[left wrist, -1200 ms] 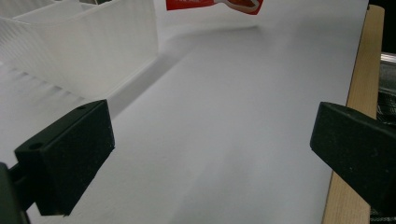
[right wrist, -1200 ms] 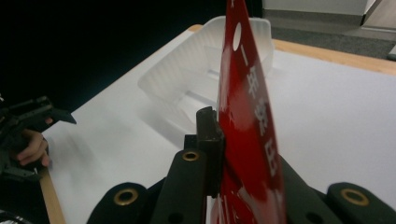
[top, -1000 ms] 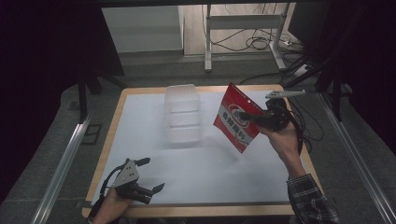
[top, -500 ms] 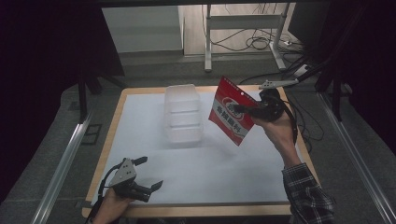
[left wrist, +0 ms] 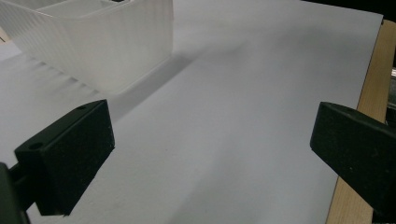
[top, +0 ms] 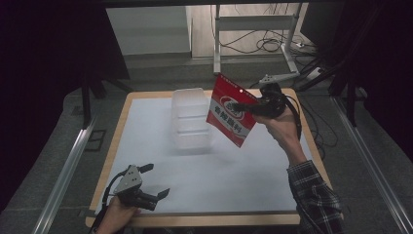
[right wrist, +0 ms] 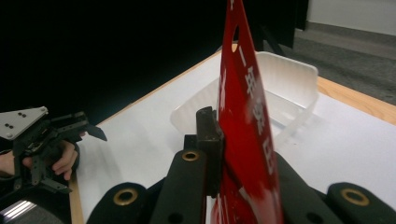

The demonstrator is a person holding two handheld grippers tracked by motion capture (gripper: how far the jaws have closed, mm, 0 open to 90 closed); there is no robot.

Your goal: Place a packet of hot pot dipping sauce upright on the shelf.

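Note:
A red snack pouch with white lettering hangs in the air, and my right gripper is shut on its right edge, just right of a clear plastic bin. From the right gripper view the pouch stands edge-on between the black jaws, with the bin behind it. My left gripper rests open near the table's front left edge, nothing between its fingers. The left gripper view has the bin's ribbed wall at upper left.
A white sheet covers the wooden table. Cables and a metal stand lie on the floor beyond the far edge. A person's plaid sleeve reaches in at the front right.
My right gripper has carried the red pouch up and to the left, nearer the bin's far right side. The left gripper has stayed put.

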